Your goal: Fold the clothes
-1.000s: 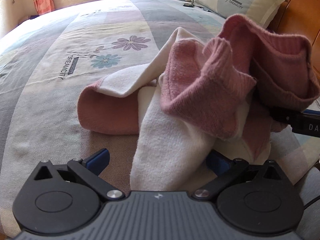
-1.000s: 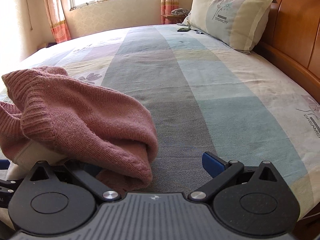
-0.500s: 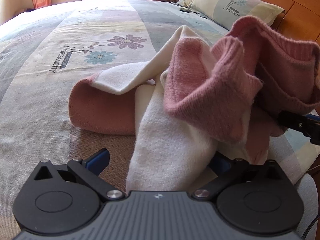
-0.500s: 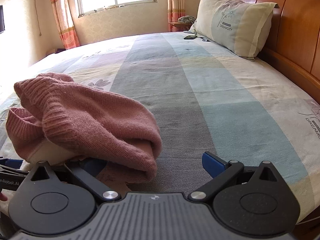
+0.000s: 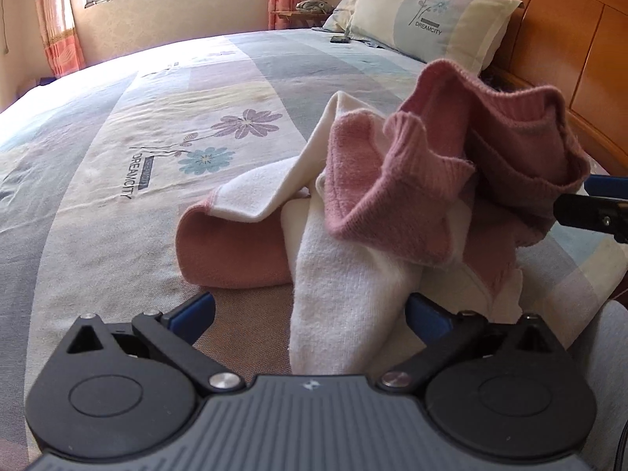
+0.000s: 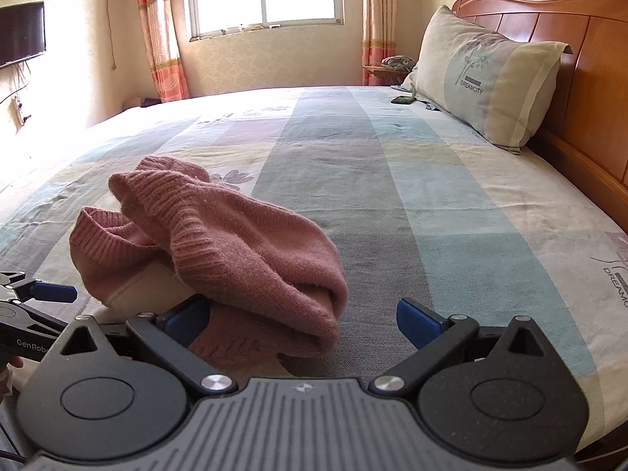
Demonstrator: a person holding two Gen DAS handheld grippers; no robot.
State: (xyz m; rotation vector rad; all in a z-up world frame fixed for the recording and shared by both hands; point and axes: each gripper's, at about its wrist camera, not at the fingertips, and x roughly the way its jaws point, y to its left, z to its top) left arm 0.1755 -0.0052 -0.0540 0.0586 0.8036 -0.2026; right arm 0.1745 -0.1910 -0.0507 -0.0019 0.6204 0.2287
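Note:
A crumpled pink and cream knit sweater (image 5: 392, 204) lies in a heap on the patterned bed sheet (image 5: 117, 196). My left gripper (image 5: 310, 310) is open, low over the bed, and a cream fold of the sweater lies between its blue fingers. In the right wrist view the sweater (image 6: 235, 251) shows its pink ribbed side. My right gripper (image 6: 302, 318) is open, with the pink edge against its left finger. The right gripper's tip (image 5: 596, 204) shows behind the heap in the left wrist view. The left gripper (image 6: 39, 294) shows at the left edge of the right wrist view.
A pillow (image 6: 490, 78) leans on the wooden headboard (image 6: 588, 59) at the right. A dark phone (image 6: 402, 99) lies beside the pillow. A window and curtains are beyond the bed, and a TV hangs on the left wall. Bare sheet (image 6: 431, 196) spreads right of the heap.
Both wrist views have pulled back and tilted up, so the sweater looks farther off and the window shows. Both grippers stay open and the heap keeps its shape.

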